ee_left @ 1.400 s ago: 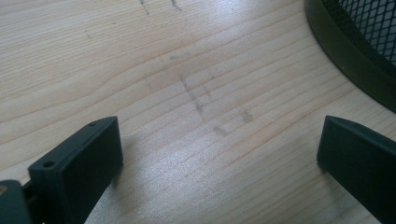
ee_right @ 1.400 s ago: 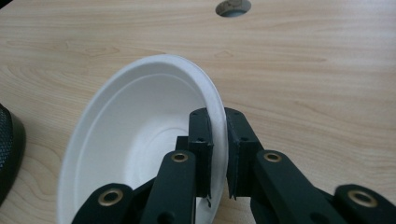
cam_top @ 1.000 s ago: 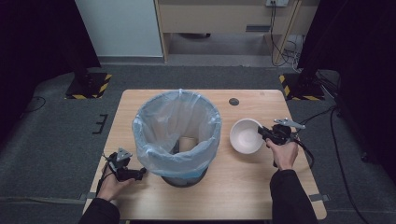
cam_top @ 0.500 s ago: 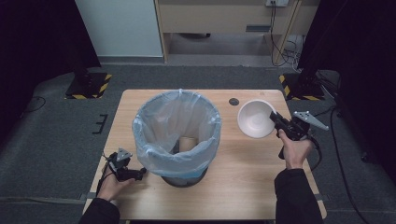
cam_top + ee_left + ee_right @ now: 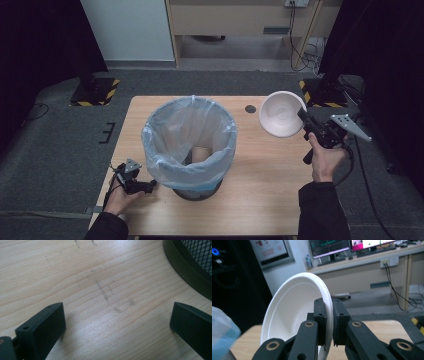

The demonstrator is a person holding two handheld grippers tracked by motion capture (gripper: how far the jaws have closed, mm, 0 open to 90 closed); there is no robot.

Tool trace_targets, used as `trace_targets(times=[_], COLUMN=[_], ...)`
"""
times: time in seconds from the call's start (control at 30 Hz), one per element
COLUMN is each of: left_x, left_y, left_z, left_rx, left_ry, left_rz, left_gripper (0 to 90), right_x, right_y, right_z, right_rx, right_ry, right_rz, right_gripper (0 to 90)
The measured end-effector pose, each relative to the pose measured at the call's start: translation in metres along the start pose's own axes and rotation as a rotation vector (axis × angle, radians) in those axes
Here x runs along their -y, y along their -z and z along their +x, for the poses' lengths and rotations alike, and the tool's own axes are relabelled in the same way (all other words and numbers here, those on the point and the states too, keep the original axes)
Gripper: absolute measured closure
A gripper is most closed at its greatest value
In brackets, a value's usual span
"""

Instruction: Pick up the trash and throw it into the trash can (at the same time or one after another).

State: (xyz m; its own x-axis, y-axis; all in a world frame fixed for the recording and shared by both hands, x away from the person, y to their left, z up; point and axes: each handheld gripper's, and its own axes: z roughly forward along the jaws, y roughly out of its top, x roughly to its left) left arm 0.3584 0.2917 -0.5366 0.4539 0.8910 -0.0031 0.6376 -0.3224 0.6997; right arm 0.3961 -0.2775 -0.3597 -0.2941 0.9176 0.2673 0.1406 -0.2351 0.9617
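The right claw [image 5: 303,116] clamps the rim of a round white paper bowl [image 5: 281,113], holding it tilted above the far right part of the pale wooden surface [image 5: 260,190]. Beside it stands a black mesh bin lined with a translucent blue plastic bag [image 5: 189,142]. The left claw [image 5: 150,186] rests low by the bin's base, jaws wide with bare wood between them.

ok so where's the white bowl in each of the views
High view: the white bowl is upper right, tilted and lifted above the table, its rim clamped by the right gripper.
Left gripper view: look elsewhere for the bowl; here are bare wood and the bin's black base.
Right gripper view: centre left, on edge, rim pinched between the jaws.
Shared landmark: the bin's blue liner, blurred at lower left in the right gripper view.
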Motion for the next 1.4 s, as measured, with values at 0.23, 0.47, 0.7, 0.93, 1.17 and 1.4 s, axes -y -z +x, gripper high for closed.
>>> trace_targets(times=[0.23,0.47,0.7,0.93,1.17,1.4], left_x=[0.0,0.0,0.0,0.0,0.0,0.0], left_y=[0.0,0.0,0.0,0.0,0.0,0.0], left_z=[0.0,0.0,0.0,0.0,0.0,0.0], left_rx=[0.0,0.0,0.0,0.0,0.0,0.0], left_ry=[0.0,0.0,-0.001,0.0,-0.001,-0.001], left_rz=[0.0,0.0,0.0,-0.001,0.0,0.0], left_gripper=[0.0,0.0,0.0,0.0,0.0,0.0], right_x=[-0.019,-0.031,-0.043,-0.053,-0.062,-0.068], right_y=[0.013,0.022,0.032,0.041,0.047,0.049], right_z=[0.01,0.02,0.03,0.043,0.059,0.076], right_rx=[-0.033,-0.07,-0.108,-0.162,-0.215,-0.263], right_ry=[-0.001,0.01,0.02,0.03,0.043,0.044], right_rz=[-0.077,-0.125,-0.177,-0.212,-0.244,-0.254], right_gripper=[84.1,84.1,84.1,84.1,84.1,84.1])
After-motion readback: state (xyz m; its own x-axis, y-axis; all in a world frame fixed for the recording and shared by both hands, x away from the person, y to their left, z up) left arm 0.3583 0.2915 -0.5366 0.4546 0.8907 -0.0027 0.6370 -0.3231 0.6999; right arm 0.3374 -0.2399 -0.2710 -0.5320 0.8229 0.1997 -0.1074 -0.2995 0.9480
